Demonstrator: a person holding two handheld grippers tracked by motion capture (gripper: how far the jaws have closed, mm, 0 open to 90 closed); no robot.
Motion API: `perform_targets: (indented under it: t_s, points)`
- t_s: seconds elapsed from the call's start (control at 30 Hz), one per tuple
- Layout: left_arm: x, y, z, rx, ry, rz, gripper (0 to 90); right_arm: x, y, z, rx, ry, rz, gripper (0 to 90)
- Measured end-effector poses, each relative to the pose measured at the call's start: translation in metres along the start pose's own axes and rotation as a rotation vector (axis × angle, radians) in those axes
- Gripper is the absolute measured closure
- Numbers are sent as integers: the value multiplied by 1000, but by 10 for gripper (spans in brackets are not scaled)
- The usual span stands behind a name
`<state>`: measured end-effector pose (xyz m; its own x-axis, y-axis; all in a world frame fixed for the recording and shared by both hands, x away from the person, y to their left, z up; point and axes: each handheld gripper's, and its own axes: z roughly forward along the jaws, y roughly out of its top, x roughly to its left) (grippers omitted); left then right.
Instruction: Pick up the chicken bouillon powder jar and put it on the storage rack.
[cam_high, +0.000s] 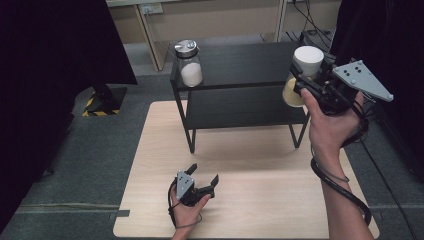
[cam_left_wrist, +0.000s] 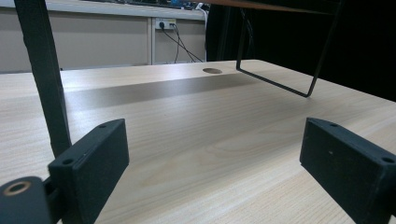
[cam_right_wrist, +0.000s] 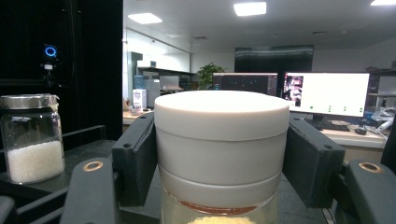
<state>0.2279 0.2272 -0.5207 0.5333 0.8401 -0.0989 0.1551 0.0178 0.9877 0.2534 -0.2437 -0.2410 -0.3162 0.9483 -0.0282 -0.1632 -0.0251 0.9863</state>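
The high view shows both tongs at once. The left tongs (cam_high: 204, 179) rest on the bench (cam_high: 260, 200), jaws apart, nothing between them. The right tongs (cam_high: 300, 80) are clamped on the white lid of a jar (cam_high: 305, 67), held in the air at the right end of the black shelf (cam_high: 240, 62). The right gripper view shows the lid (cam_right_wrist: 221, 135) gripped on both sides, with yellowish grains below it. A second jar (cam_right_wrist: 31, 137), metal-lidded and partly filled with white grains, stands on the shelf's left end. The left gripper view shows the shelf's leg (cam_left_wrist: 44, 79) close by.
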Motion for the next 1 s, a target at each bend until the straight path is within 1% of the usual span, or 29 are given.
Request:
perform_targets:
  t_s: [0.43,0.6,1.0]
  points:
    - [0,0,0,0,-1,0,74,-2,12,9,5,-12,8,339]
    - [0,0,0,0,-1,0,74,-5,18,17,18,-20,8,340]
    - [0,0,0,-2,-3,1,74,-9,23,35,46,-45,16,340]
